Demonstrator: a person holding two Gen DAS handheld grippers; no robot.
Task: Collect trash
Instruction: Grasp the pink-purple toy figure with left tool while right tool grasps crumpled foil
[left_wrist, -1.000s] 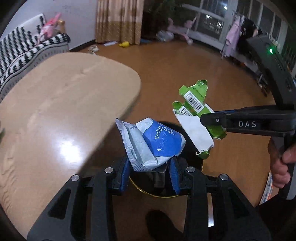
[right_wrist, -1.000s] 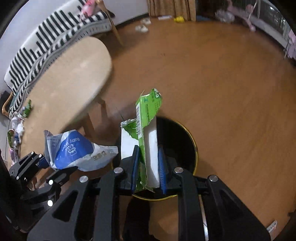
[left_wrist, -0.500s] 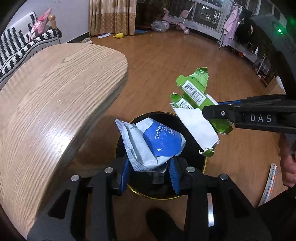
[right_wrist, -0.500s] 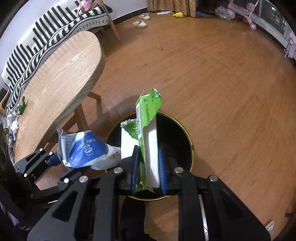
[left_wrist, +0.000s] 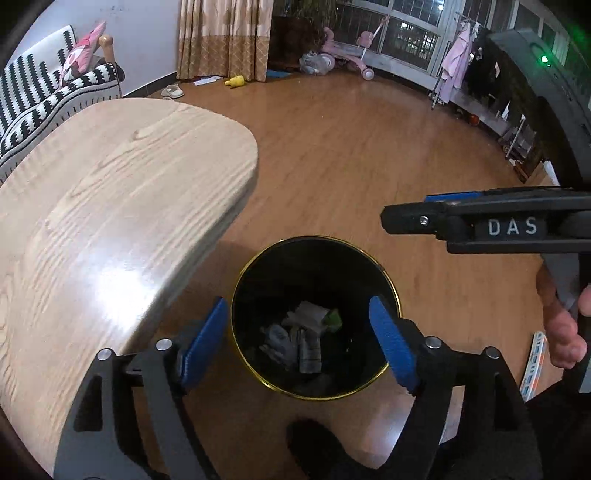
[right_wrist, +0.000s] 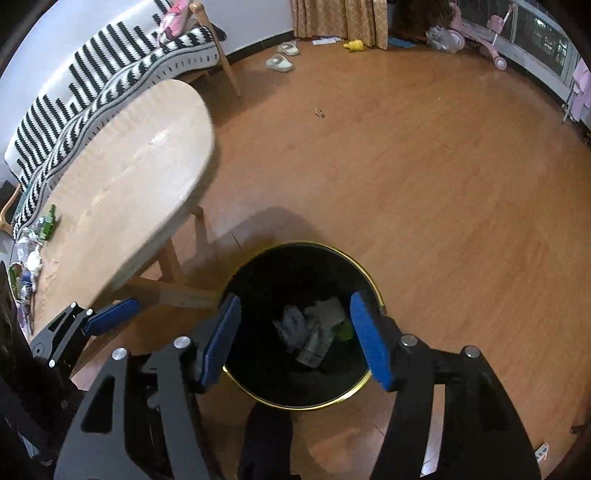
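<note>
A black bin with a gold rim (left_wrist: 384, 269) (right_wrist: 365, 275) stands on the wooden floor. At its bottom lies crumpled trash (left_wrist: 301, 338) (right_wrist: 312, 332), grey-white wrappers with a green scrap. My left gripper (left_wrist: 297, 332) hovers over the bin, its jaws opening, nothing between its blue pads. My right gripper (right_wrist: 295, 336) also hangs above the bin, jaws opening and empty. In the left wrist view the right gripper (left_wrist: 402, 218) reaches in from the right, held by a hand (left_wrist: 565, 332). The left gripper's fingers (right_wrist: 110, 315) show at the lower left of the right wrist view.
A rounded wooden table (left_wrist: 110, 206) (right_wrist: 122, 184) stands just left of the bin, with small litter and a green item (right_wrist: 48, 225) at its far end. A striped sofa (right_wrist: 92, 85) lies behind. Slippers (right_wrist: 280, 61) and toys lie across the floor.
Both grippers have opened. The blue wipes pack and the green-and-white wrapper have dropped out of the jaws and now lie in the bin.
</note>
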